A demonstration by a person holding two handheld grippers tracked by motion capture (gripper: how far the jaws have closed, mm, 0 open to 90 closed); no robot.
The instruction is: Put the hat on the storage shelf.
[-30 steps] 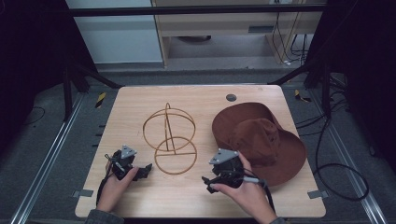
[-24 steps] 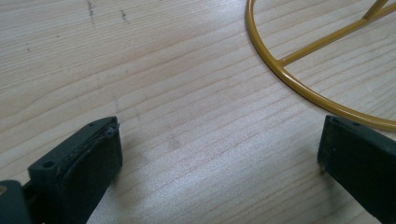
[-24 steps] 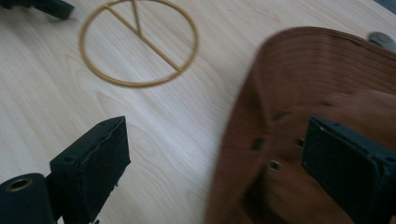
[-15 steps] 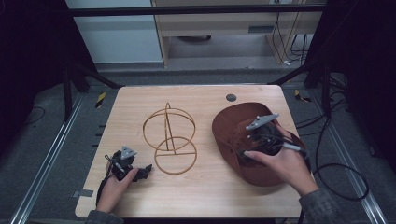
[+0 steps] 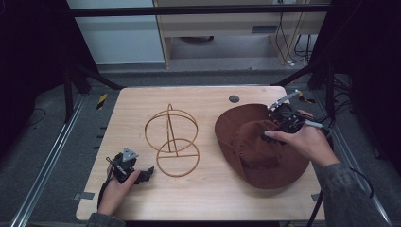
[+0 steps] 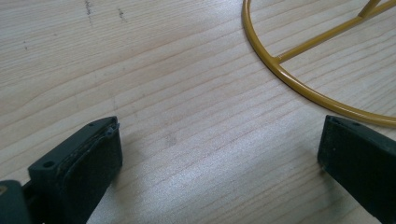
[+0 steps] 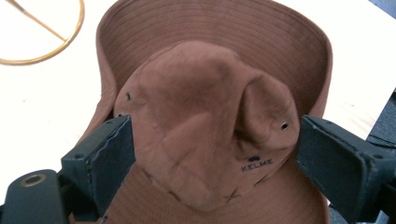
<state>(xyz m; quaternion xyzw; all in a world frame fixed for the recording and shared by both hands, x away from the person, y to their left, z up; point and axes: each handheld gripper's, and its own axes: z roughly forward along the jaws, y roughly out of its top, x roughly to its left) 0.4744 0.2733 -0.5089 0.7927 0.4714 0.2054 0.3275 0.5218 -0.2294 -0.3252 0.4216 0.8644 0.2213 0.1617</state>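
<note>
The brown hat is lying crown-up on the table, just to the right of the gold wire stand, and the right gripper is hanging over the hat's far side, well away from that stand. In the right gripper view its jaws are standing spread wide, straddling the dented crown with one pad on either flank, neither visibly biting into the cloth. So the crown is sitting squarely between them, and a squeeze looks like the next call. The left gripper is resting low on the table by the stand's near ring, jaws also parted and gripping nothing, with the ring's edge just ahead. The right hand is clearly the nearer one to the hat.
</note>
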